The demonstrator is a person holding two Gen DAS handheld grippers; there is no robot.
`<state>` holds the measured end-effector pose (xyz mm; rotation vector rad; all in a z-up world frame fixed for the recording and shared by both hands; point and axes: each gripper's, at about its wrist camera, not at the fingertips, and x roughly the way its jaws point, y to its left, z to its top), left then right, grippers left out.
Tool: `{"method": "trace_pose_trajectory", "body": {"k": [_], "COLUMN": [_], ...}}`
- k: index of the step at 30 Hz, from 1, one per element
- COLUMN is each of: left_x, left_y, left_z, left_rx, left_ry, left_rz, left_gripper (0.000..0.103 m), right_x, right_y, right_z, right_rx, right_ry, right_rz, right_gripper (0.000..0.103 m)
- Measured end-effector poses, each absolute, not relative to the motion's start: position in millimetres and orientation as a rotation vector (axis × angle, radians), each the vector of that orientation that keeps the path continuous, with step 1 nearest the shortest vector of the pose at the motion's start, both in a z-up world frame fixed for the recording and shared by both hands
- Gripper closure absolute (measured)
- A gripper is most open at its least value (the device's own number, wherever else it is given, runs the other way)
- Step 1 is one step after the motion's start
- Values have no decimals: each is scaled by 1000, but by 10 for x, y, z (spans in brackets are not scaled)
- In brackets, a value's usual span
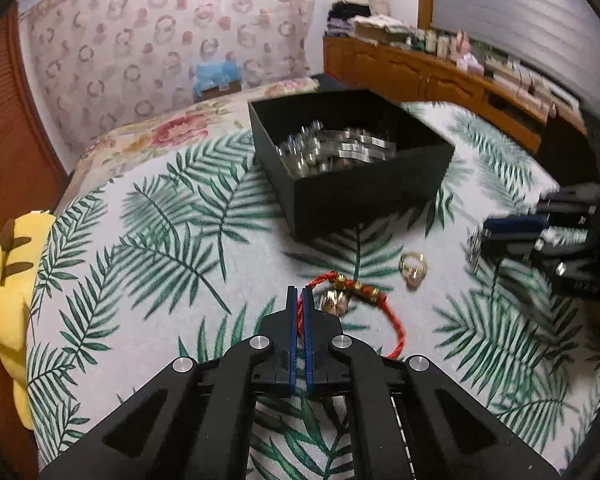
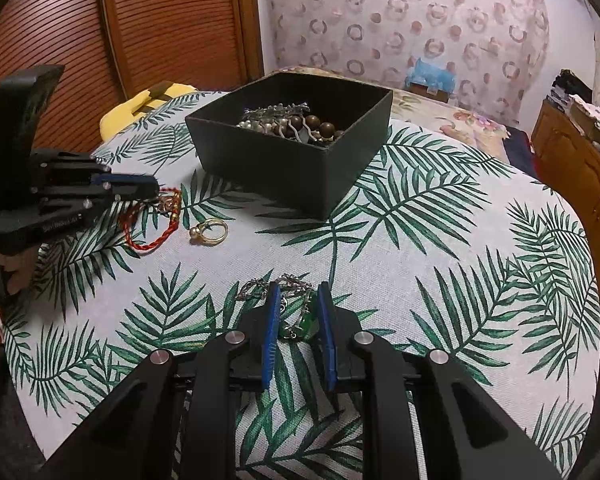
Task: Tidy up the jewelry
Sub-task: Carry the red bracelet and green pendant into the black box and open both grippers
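A leaf-print bedspread [image 2: 440, 240] covered the bed. The left gripper [image 1: 300, 294] had its jaws clenched on a red cord bracelet [image 1: 364, 292], which ran near-right across the cloth. The right gripper [image 2: 298, 294], jaws released, straddled a silver chain [image 2: 292, 282] with green beads. Farther off, a black box [image 2: 292, 168] held beads and silver pieces; a gold ring [image 2: 209, 231] lay near it.

A palm-leaf print cloth [image 2: 440, 264] covers the surface, with a floral bedspread [image 1: 168, 128] beyond it. A yellow plush toy [image 1: 4, 280] sits at the cloth's edge beside a slatted wooden door [image 2: 172, 20]. A curtain printed with rings [image 1: 160, 32] hangs behind. A blue package [image 1: 217, 74], perhaps tissues, rests near it. A wooden dresser [image 1: 440, 76] carries folded linens and bottles under a window blind [image 1: 520, 12].
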<state>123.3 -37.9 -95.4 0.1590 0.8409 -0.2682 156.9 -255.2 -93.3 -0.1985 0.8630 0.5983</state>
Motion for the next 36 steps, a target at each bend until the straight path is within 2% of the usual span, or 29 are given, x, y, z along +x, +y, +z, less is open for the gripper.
{"method": "trace_pose_trajectory", "body": {"k": [1, 4, 24, 36], "left_x": [1230, 1234, 1422, 1637], "left_y": [-373, -371, -524, -517], "left_z": [-909, -788, -199, -74], "left_rx": [154, 144, 118, 98], "left_ry": [825, 786, 622, 589], "left_rz": [-267, -266, -294, -279], "left_gripper": [101, 101, 101, 101], "right_x": [1573, 1591, 1717, 2023], "right_y": [-2564, -2581, -2623, -2440], "right_z": [-934, -924, -280, 122], "right_rx": [-195, -176, -181, -194], "right_ry": [863, 861, 682, 579], "right_rz": [602, 612, 621, 656], "right_gripper": [91, 92, 92, 92]}}
